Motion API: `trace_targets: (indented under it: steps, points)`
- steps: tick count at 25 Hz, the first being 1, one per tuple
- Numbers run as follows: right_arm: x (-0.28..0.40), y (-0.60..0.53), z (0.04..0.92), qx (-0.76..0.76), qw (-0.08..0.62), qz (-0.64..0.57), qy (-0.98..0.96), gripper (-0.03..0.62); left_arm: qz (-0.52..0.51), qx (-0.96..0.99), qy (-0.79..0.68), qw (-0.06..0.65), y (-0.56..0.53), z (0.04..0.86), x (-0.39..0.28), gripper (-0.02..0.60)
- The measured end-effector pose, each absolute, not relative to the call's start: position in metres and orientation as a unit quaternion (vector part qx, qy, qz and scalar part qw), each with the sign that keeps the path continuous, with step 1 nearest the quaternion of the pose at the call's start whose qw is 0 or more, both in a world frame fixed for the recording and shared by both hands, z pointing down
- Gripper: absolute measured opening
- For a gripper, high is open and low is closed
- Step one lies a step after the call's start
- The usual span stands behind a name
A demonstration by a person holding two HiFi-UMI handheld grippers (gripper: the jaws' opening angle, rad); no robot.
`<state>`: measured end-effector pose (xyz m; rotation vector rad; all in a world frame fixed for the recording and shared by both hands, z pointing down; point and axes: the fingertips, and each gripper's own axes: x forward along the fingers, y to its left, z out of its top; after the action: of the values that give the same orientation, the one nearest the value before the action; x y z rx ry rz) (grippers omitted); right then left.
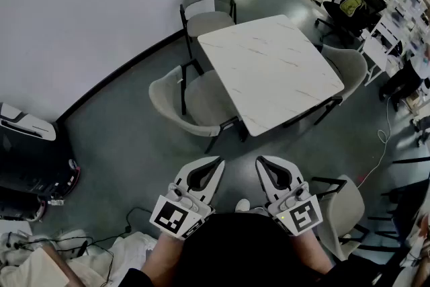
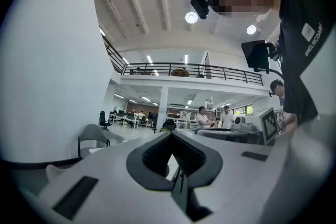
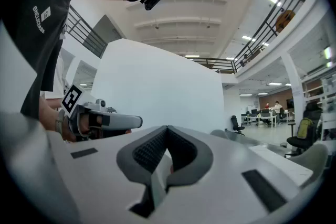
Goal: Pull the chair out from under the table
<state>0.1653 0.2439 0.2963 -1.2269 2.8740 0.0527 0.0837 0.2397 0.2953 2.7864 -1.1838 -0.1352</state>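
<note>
A white marble-topped table stands in the middle of the head view. A beige chair is tucked under its near left side. Both grippers are held close to my body, well short of that chair and pointing level toward the table. My left gripper is shut with nothing in it, and its closed jaws fill the left gripper view. My right gripper is also shut and empty. In the right gripper view the left gripper shows beside it.
More beige chairs stand at the table's far side, at its right side and loose at my right. A white wall runs along the left. Black equipment and cables lie at the lower left.
</note>
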Motion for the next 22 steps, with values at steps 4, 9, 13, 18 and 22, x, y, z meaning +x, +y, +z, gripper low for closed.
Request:
trace_targets:
  steps: [4, 9, 13, 18, 22]
  points:
    - [0.170, 0.245, 0.291, -0.390, 0.026, 0.030, 0.920, 0.012, -0.052, 0.920, -0.385, 0.056, 0.246, 0.293, 0.087, 0.005]
    - [0.178, 0.245, 0.292, -0.390, 0.026, 0.026, 0.920, 0.012, -0.055, 0.920, -0.384, 0.059, 0.248, 0.293, 0.094, 0.005]
    - [0.179, 0.246, 0.294, -0.388, 0.025, 0.020, 0.921, 0.012, -0.061, 0.918, -0.386, 0.071, 0.248, 0.295, 0.094, 0.005]
    - [0.183, 0.244, 0.297, -0.384, 0.032, 0.005, 0.923, 0.011, -0.043, 0.915, -0.394, 0.072, 0.246, 0.302, 0.096, 0.005]
    - [0.191, 0.244, 0.297, -0.370, 0.043, 0.001, 0.928, 0.012, -0.035, 0.909, -0.407, 0.082, 0.242, 0.308, 0.103, 0.005]
